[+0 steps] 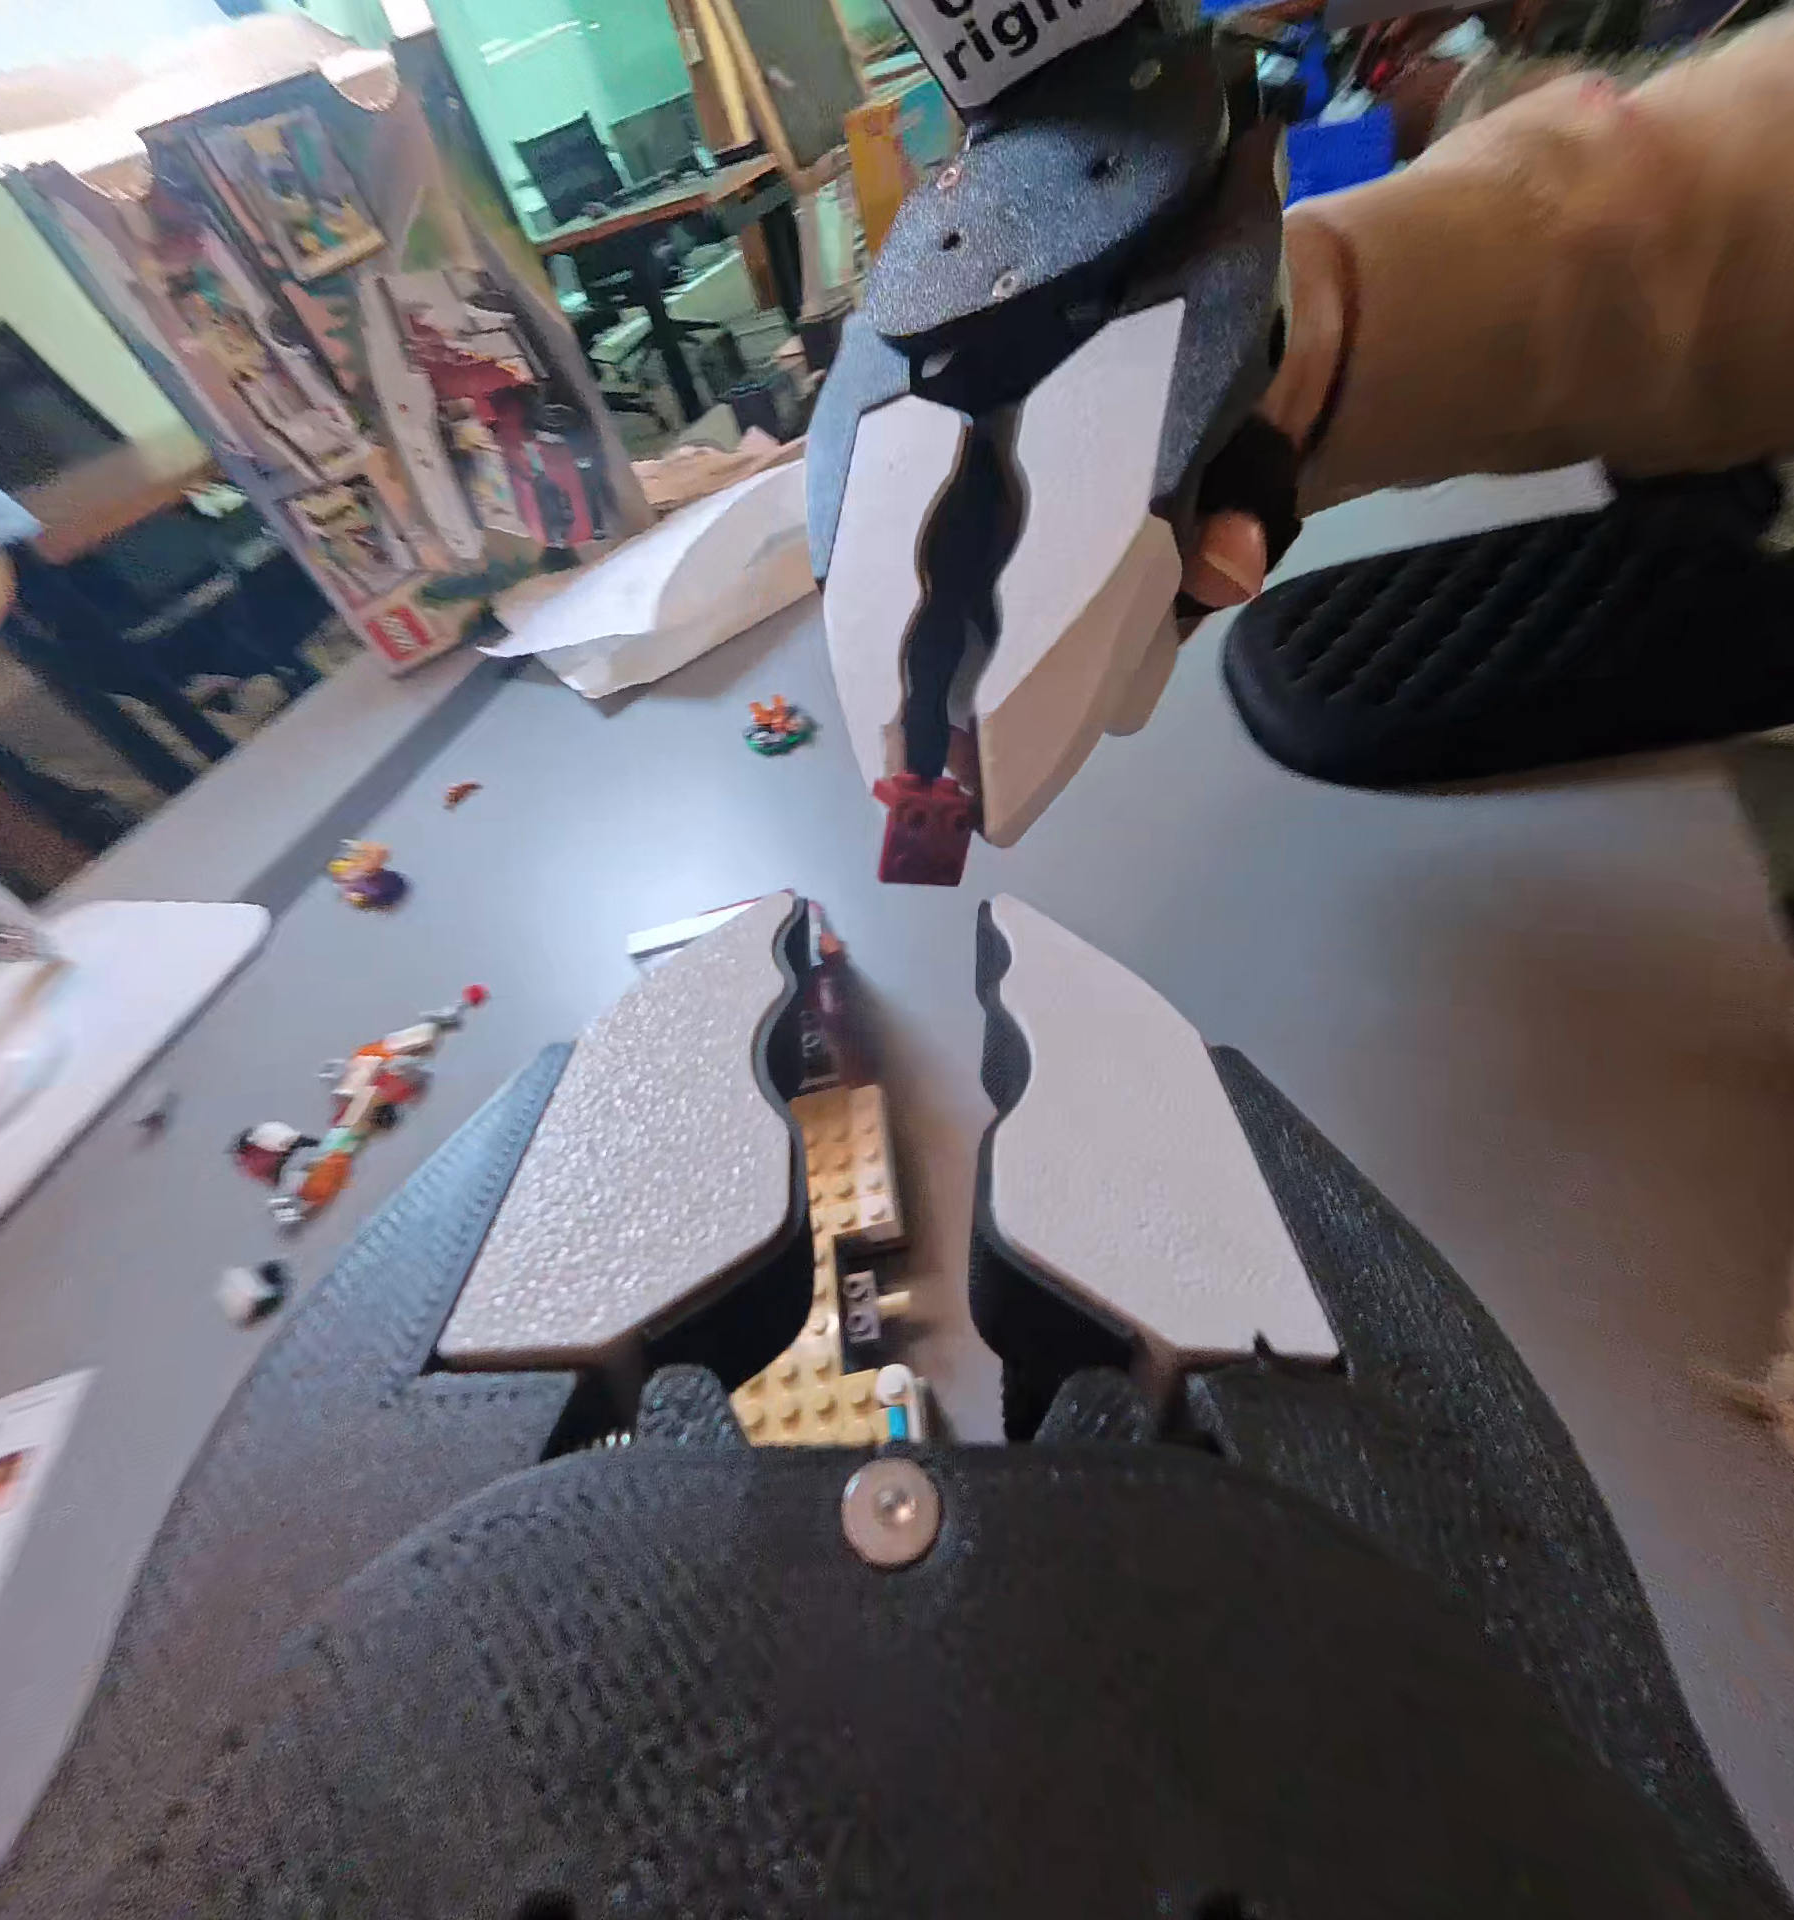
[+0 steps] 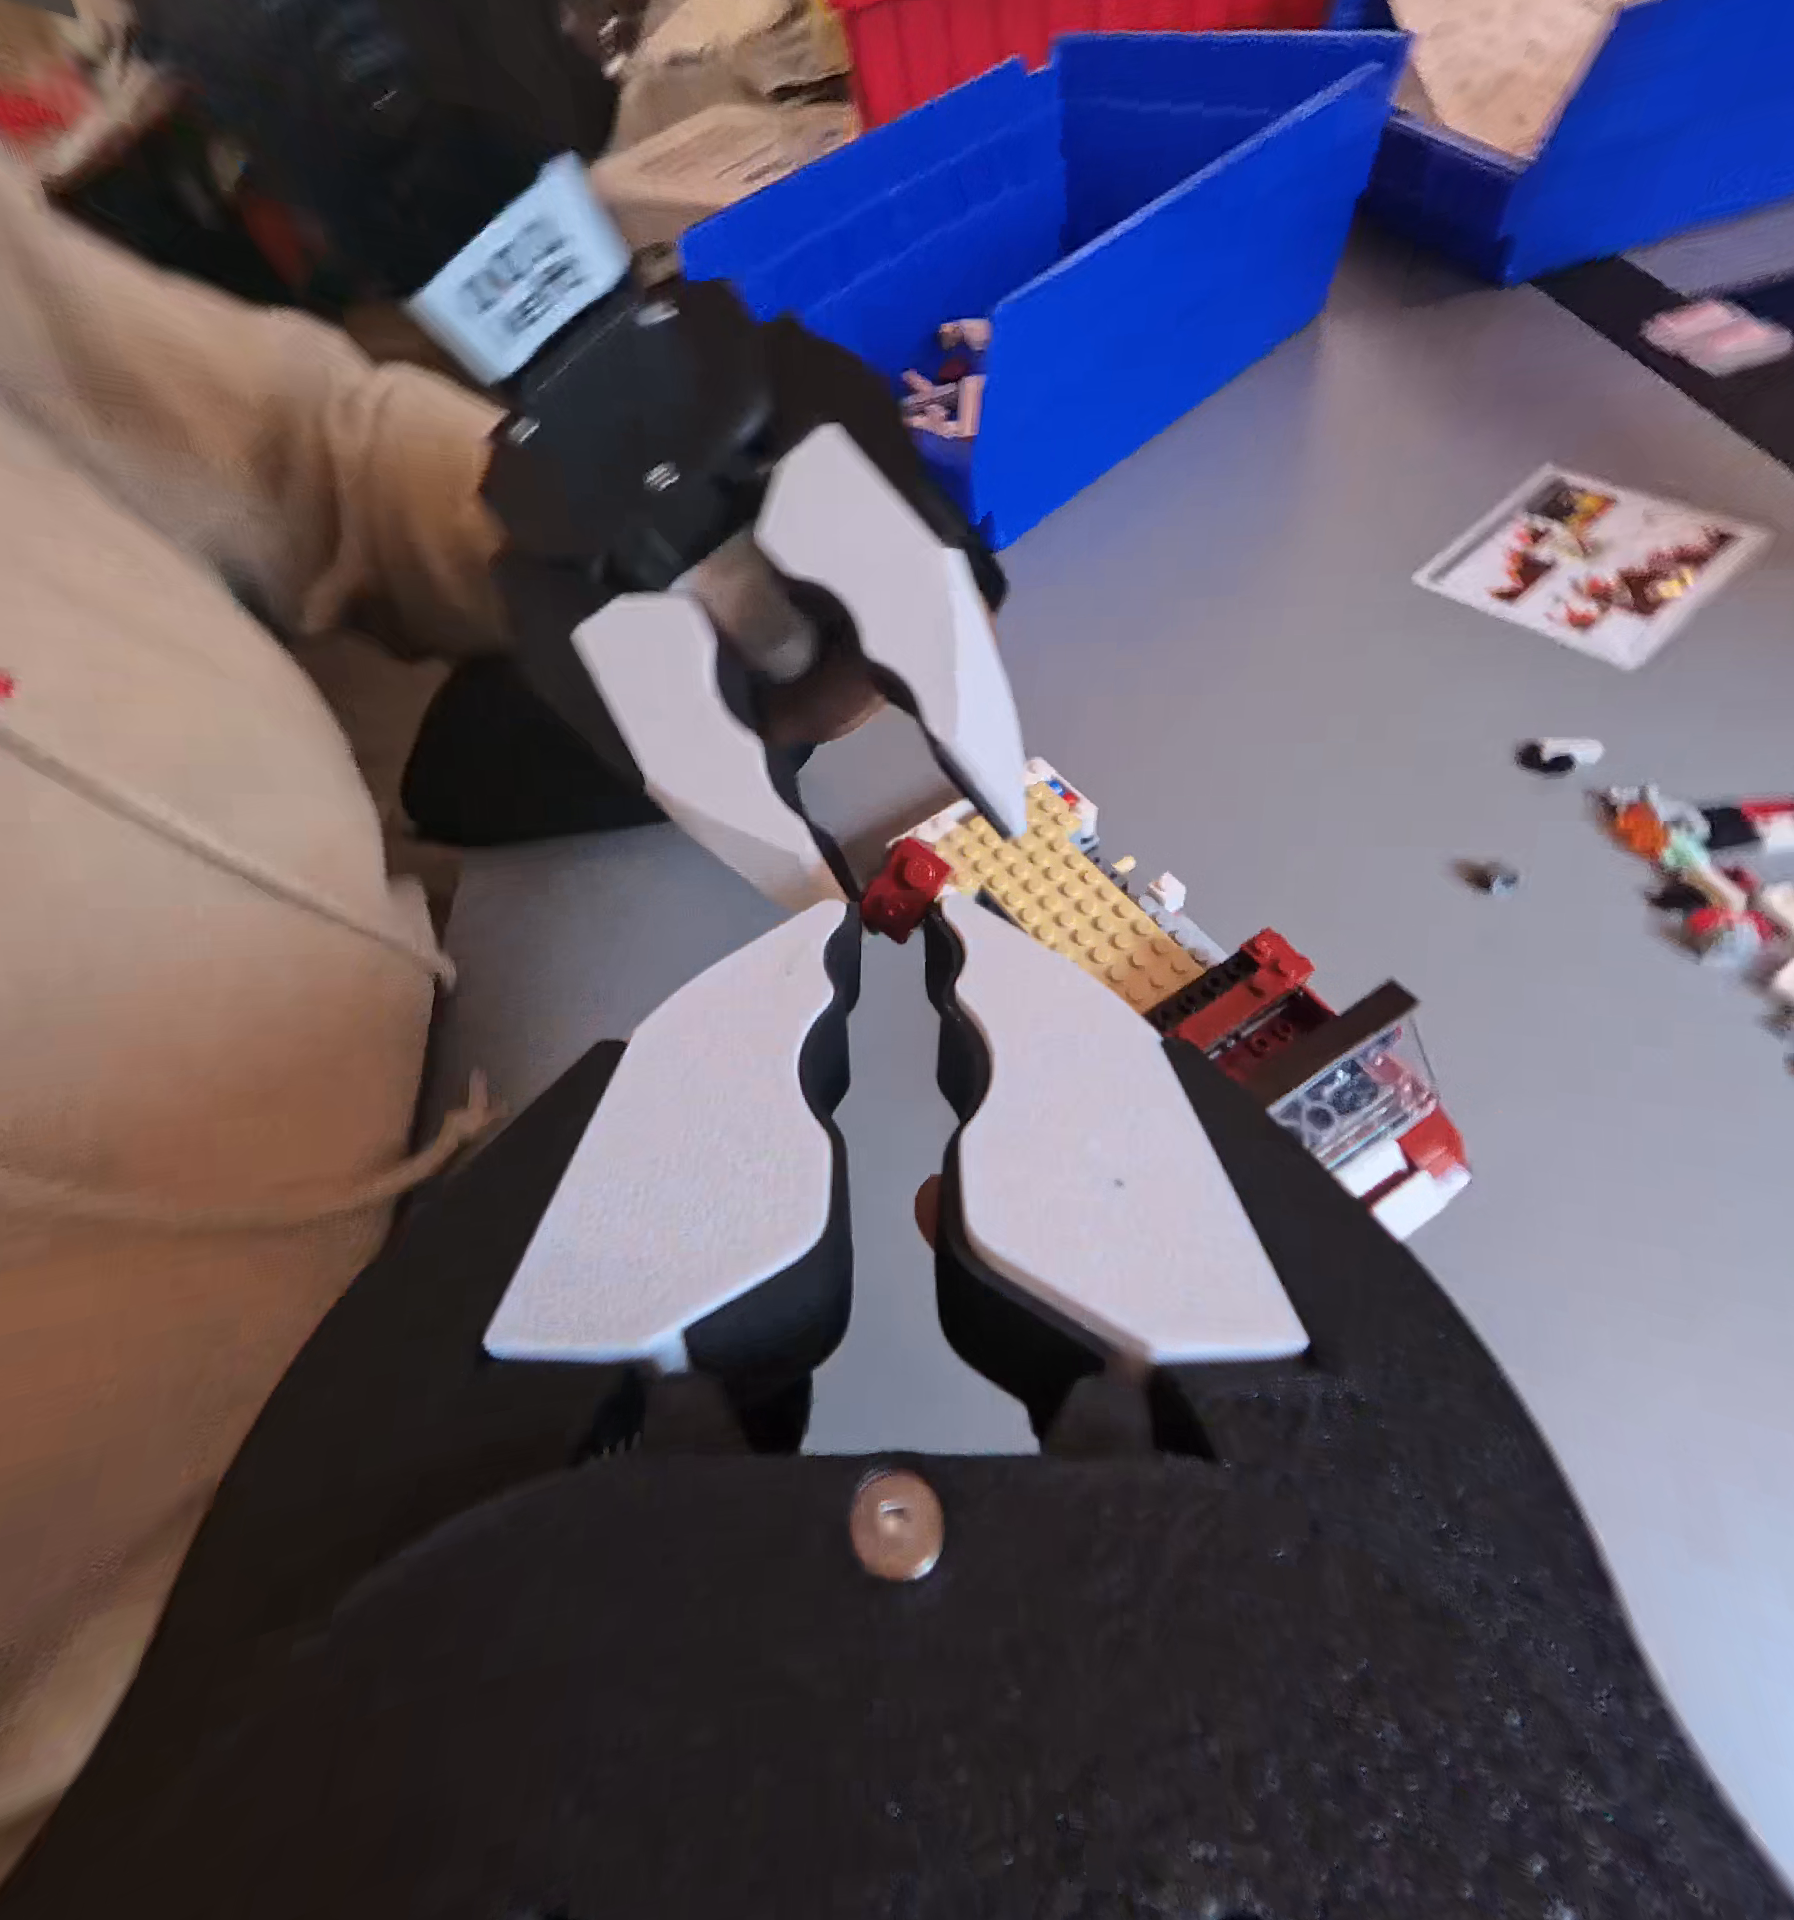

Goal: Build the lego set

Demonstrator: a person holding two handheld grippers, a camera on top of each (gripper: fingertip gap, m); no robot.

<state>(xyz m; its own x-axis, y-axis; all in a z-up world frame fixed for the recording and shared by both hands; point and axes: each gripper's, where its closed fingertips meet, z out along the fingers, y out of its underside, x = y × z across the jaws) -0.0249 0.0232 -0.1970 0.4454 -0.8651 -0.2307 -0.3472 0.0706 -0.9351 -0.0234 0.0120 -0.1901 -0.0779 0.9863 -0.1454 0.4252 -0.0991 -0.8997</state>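
Note:
My right gripper [image 2: 893,912] is shut on a small dark red brick [image 2: 903,888], pinched at the fingertips. The left wrist view shows the same: the brick [image 1: 924,831] hangs from the right gripper [image 1: 940,779] just above and ahead of my left fingertips. My left gripper [image 1: 890,914] is open, its jaws well apart and holding nothing. Under it lies a brick model with a long tan studded plate [image 1: 851,1164] on the grey table [image 1: 1288,935]. In the right wrist view the left gripper [image 2: 924,852] has one fingertip [image 2: 1012,816] at the near end of the tan plate [image 2: 1080,904], whose far end is dark red and clear [image 2: 1288,1029].
Blue bins [image 2: 1080,312] stand at the back. An instruction sheet [image 2: 1589,561] and a pile of loose pieces [image 2: 1745,883] lie to the right. More loose pieces [image 1: 353,1101], white paper [image 1: 664,592] and a printed box [image 1: 384,416] are on the left. A person's beige sleeve [image 2: 145,727] is close by. My left and right fingertips are right by each other. The left tips stand about 10 cm off the tan plate [image 2: 1080,904].

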